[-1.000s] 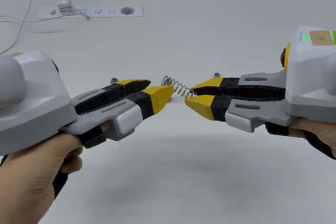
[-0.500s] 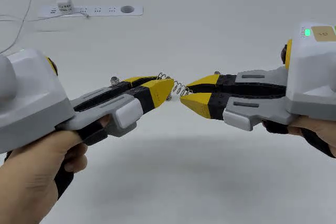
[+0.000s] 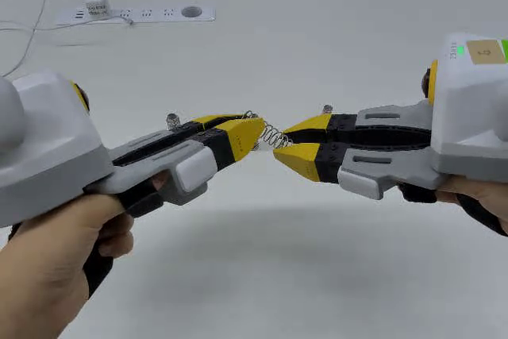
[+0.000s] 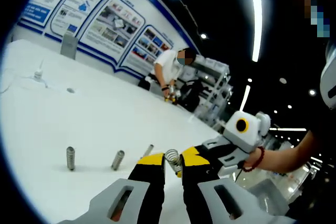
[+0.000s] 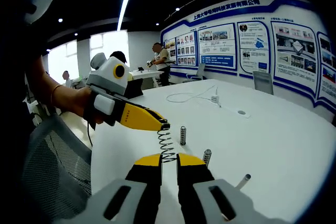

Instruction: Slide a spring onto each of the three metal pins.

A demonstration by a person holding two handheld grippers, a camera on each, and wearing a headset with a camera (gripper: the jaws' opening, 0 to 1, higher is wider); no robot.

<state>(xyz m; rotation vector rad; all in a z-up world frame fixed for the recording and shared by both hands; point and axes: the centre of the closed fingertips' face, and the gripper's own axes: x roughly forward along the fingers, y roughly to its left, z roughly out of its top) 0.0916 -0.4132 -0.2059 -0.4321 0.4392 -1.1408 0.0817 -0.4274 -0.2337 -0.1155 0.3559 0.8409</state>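
the left gripper [image 3: 255, 133] has moved in, so it and the right gripper [image 3: 282, 142] now both pinch the spring [image 3: 271, 136], jaws nearly shut, above the middle of the desk [image 3: 317, 53], likely a handover toward the bare pin [image 5: 242, 182].

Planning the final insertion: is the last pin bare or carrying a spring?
Bare: the last pin is smooth metal; the pin beside it is coil-wrapped; the spring is held elsewhere.

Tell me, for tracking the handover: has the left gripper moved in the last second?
Yes: against the pin behind it, the left gripper edged right, toward the right gripper.
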